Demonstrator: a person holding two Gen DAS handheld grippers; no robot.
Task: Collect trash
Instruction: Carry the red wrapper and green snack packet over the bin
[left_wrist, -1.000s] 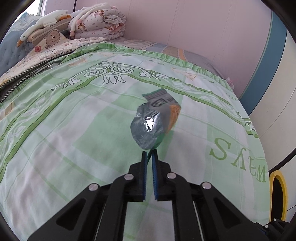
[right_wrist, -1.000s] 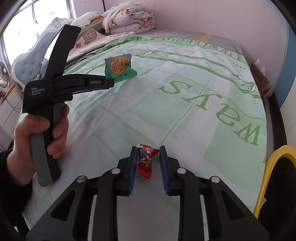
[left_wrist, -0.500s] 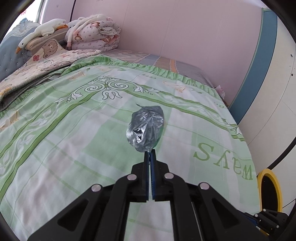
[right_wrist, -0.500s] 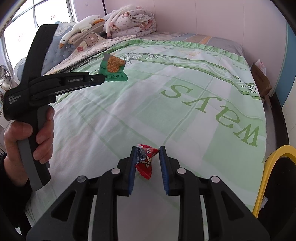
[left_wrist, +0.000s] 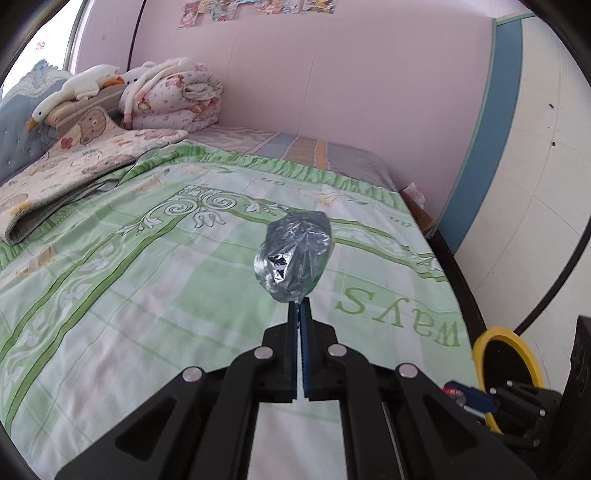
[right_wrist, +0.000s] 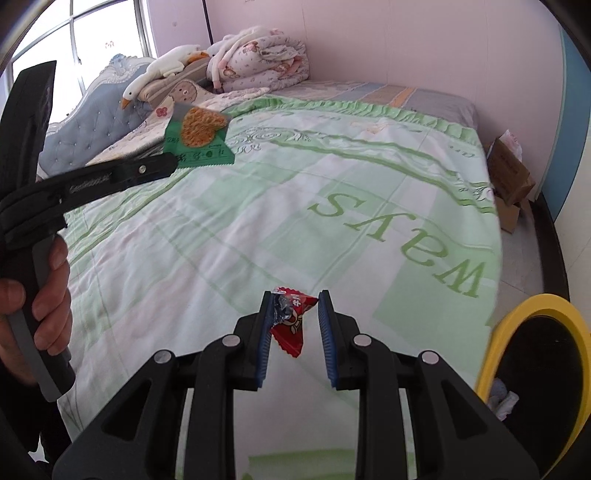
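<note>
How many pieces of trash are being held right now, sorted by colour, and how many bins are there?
Green snack packet, in the left gripper: 1
Red candy wrapper, in the right gripper: 1
Yellow-rimmed bin: 1
Total: 3

Daylight is coming in through the window (right_wrist: 99, 48) on my left, overexposing its panes. The room is showing bright with soft shadows. Fisheye distortion is bending the edges; dark vignetting is ringing both views. Focus is holding sharp.
</note>
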